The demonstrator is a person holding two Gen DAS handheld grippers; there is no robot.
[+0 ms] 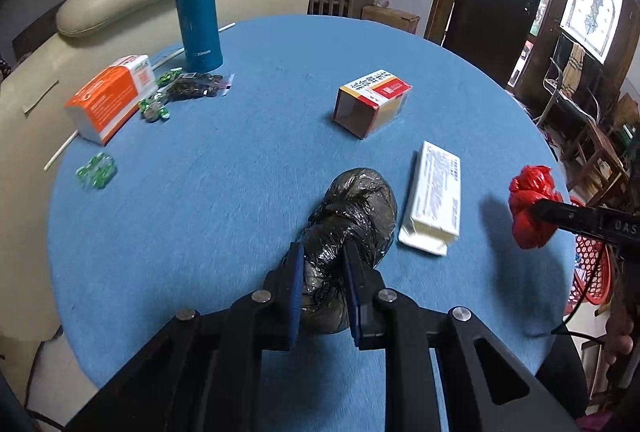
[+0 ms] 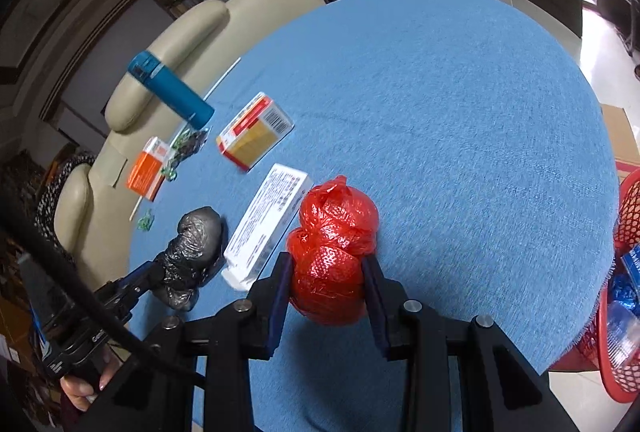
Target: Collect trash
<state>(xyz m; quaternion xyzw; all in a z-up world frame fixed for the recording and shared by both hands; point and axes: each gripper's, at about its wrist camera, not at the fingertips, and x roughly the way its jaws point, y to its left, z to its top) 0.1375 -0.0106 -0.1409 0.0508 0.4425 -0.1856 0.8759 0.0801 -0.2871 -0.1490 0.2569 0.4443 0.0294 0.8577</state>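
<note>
My left gripper point(image 1: 322, 252) is shut on a crumpled black plastic bag point(image 1: 352, 216), held just above the blue round table point(image 1: 248, 191); the same black bag point(image 2: 192, 252) shows at the left of the right wrist view. My right gripper point(image 2: 326, 260) is shut on a knotted red plastic bag point(image 2: 334, 248), lifted over the table point(image 2: 460, 131). In the left wrist view the red bag point(image 1: 532, 207) hangs at the right edge, pinched by a black finger. A red mesh basket point(image 2: 628, 312) stands beside the table on the right, with bottles inside.
On the table lie a white box point(image 1: 434, 203), an open red-and-yellow box point(image 1: 372, 101), an orange box point(image 1: 112, 97), a teal flask point(image 1: 196, 3), green candy wrappers point(image 1: 96, 171) and a dark packet point(image 1: 196, 85). A cream sofa point(image 1: 120, 3) lies behind.
</note>
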